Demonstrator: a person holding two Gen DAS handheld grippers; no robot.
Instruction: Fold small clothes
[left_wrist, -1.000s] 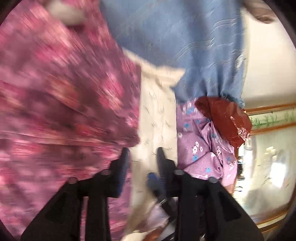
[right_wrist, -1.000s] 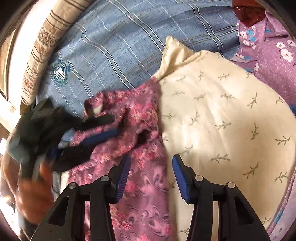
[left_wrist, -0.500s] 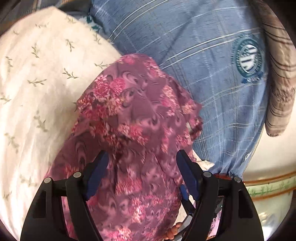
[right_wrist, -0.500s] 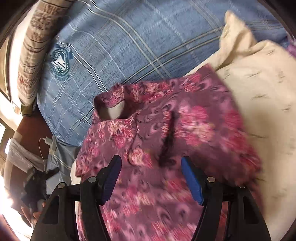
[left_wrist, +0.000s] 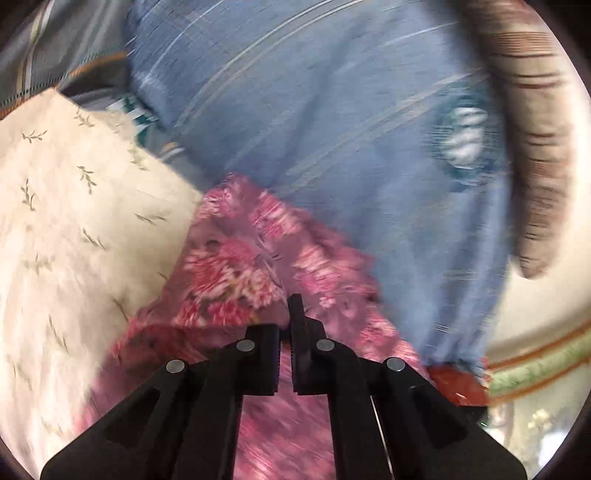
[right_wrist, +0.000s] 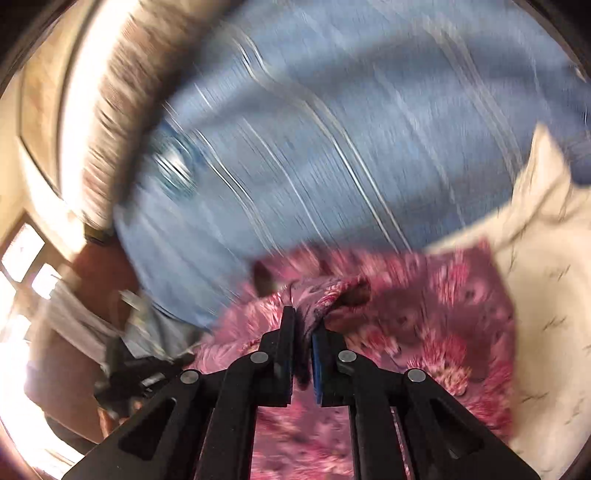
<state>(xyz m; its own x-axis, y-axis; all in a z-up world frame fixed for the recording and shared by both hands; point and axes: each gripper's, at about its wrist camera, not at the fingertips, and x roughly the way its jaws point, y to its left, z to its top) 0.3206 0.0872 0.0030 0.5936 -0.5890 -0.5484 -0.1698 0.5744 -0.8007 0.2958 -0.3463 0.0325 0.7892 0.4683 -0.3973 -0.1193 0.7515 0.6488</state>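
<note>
A bed covered by a blue plaid sheet (left_wrist: 332, 110) carries everything. On it lie a cream leaf-print cloth (left_wrist: 74, 229) at the left, a pink floral garment (left_wrist: 258, 258) near the middle, and a striped pillow (left_wrist: 535, 147) far right

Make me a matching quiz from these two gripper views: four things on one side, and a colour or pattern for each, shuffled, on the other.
Things:
1. garment held by both grippers
2. bedsheet
3. cloth beside the garment
4. pillow at the bed's edge

Descriptions:
A. cream with small leaf sprigs
B. brown and beige stripes
C. pink and purple floral
D. blue with pale lines

Pairs: 1-C, 2-D, 3-A, 4-B
</note>
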